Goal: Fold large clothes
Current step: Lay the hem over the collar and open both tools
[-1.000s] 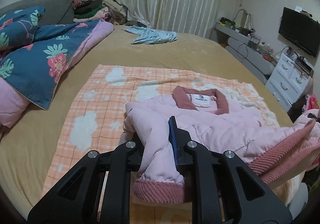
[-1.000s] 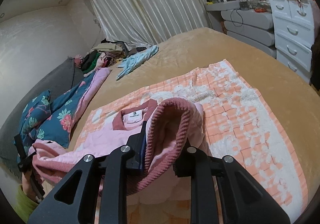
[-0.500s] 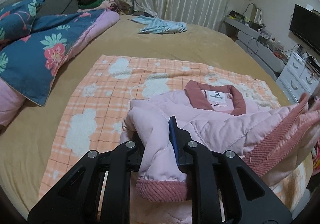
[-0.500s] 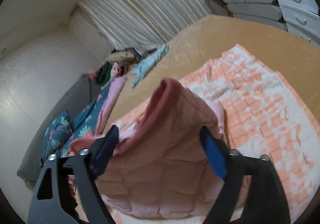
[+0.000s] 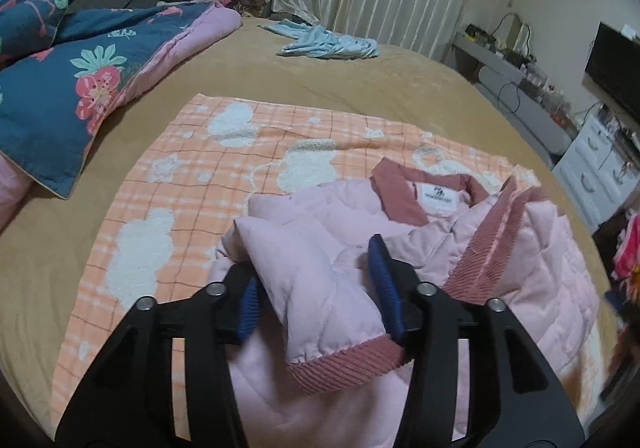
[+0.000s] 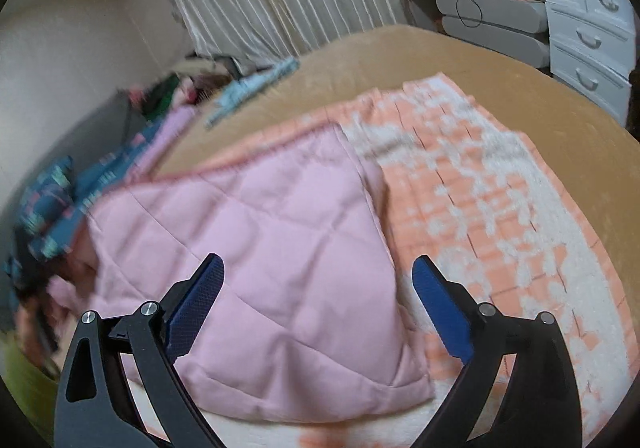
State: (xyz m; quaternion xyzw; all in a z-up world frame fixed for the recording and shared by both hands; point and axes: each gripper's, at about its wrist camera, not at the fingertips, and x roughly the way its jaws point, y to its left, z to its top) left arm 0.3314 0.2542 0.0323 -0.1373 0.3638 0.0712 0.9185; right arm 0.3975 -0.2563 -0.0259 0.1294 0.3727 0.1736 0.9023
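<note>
The pink quilted jacket (image 5: 516, 260) lay on an orange-and-white checked blanket (image 5: 192, 184) spread over the tan bed (image 5: 320, 76), its dusty-rose collar (image 5: 396, 188) and white neck label turned up toward the curtains. In the left wrist view the left gripper (image 5: 320, 288) stood over the near side of the garment, its jaws having just been opening; one sleeve (image 5: 316, 300), ending in a ribbed rose cuff (image 5: 348, 366), lay between the blue pads, which stood partly apart and no longer pinched it. A ribbed rose hem band ran diagonally across the folded-over right part of the jacket. In the right wrist view the right gripper (image 6: 316, 304) had its jaws spread wide, also just opened, with a flat quilted panel of the jacket (image 6: 272, 248) lying beneath and between them, released onto the blanket (image 6: 500, 208). That view was blurred. A blue floral quilt (image 5: 60, 88) lay bunched at the left of the bed, and a light-blue garment (image 5: 328, 44) lay near the curtains.
</note>
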